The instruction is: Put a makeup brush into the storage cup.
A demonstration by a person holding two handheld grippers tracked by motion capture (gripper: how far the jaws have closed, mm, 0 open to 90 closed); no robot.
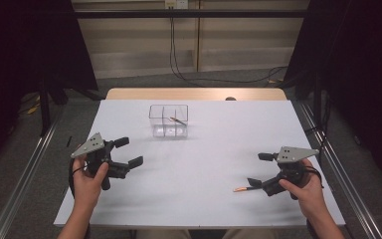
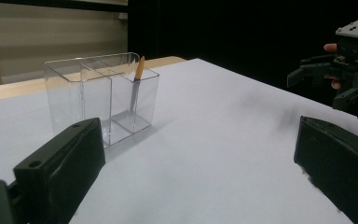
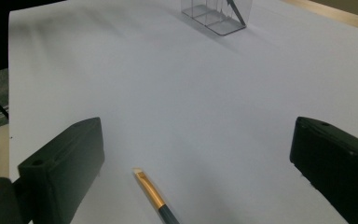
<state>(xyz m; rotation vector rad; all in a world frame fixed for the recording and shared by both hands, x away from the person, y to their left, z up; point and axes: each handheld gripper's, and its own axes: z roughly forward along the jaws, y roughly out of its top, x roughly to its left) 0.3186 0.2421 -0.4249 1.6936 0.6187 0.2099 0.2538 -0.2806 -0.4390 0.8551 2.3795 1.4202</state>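
We had the white table spread wide below us, with the clear divided box standing toward its far side, one brush leaning upright in a corner compartment. Our left gripper hovered near the left edge, jaws spread wide and empty. Our right gripper hung jaws apart over the small loose brush, which lay flat on the table between its jaws, untouched.

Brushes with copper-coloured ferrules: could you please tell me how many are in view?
2. One copper-ferruled brush stands tilted in a compartment of the clear plastic organiser; the other lies on the white table between the right gripper's open jaws.
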